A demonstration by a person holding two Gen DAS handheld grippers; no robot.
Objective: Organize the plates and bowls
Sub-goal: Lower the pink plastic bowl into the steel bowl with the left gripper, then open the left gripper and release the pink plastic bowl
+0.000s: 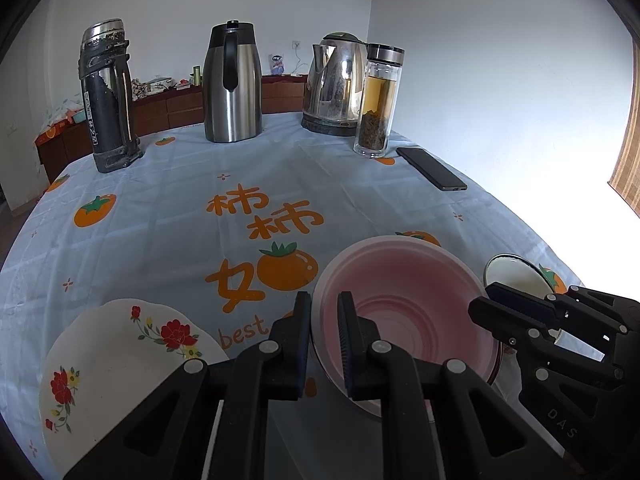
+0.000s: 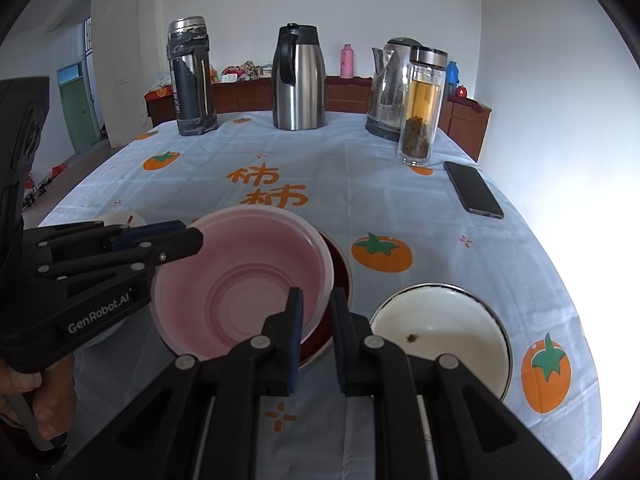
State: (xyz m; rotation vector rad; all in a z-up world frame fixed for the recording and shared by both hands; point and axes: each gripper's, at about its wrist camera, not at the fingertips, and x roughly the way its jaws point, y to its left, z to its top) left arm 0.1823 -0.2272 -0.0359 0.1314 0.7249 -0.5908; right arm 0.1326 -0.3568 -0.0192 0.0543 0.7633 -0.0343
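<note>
White walls (image 2: 520, 80), brown sideboard (image 2: 348, 96), green door (image 2: 78, 116).

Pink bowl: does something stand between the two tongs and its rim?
Nothing visible does. The left tongs and the right tongs are each closed on the rim of the pink bowl, at opposite sides; it sits inside a dark red bowl.

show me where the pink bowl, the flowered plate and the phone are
pink bowl (image 2: 240, 280), right wrist view, on its inner wall
flowered plate (image 1: 116, 360), left wrist view, on its bare white middle
phone (image 2: 474, 194), right wrist view, on its dark screen
</note>
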